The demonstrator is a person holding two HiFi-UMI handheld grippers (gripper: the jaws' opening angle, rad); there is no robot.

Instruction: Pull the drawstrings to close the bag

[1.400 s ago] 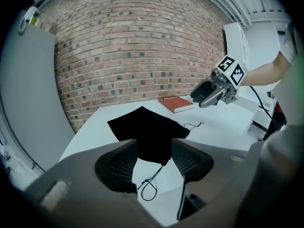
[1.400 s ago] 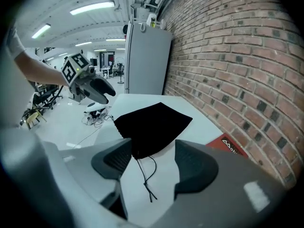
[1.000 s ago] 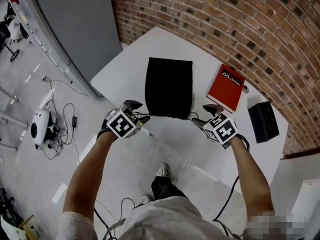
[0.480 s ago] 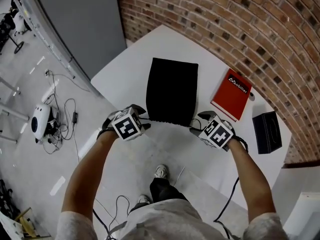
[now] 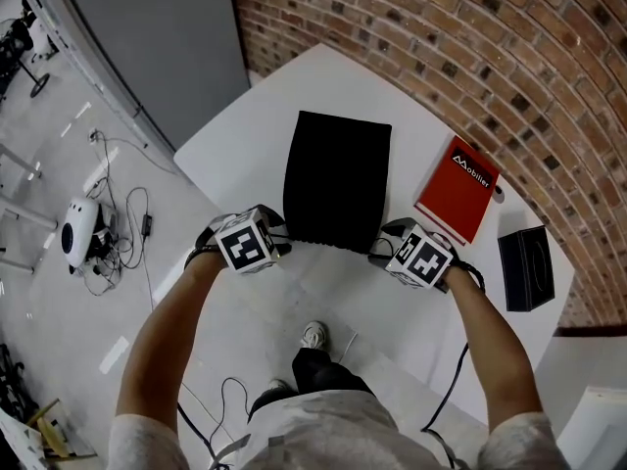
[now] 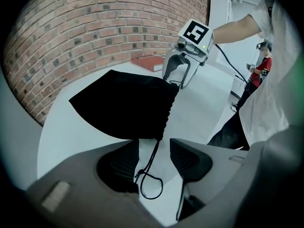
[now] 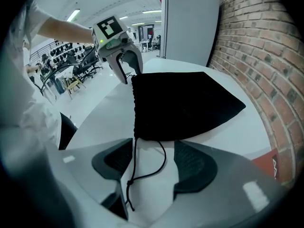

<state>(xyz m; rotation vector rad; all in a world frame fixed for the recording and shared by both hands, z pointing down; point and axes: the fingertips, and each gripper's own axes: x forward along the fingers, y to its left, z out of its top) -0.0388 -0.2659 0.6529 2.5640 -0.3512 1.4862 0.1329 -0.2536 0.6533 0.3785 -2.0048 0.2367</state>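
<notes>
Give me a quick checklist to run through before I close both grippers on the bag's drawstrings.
1. Left drawstring between the left gripper jaws: ok. The jaws have just been closing a little, and the pads are not pressing on it yet.
2. Right drawstring between the right gripper jaws: ok. The jaws are apart and the cord is loose.
3. Bag flat on the table, mouth toward the grippers: ok.
4. Cords untangled: ok. Each runs free from its own bag corner.
5. Red book clear of the right gripper: ok. It lies apart, farther back.
</notes>
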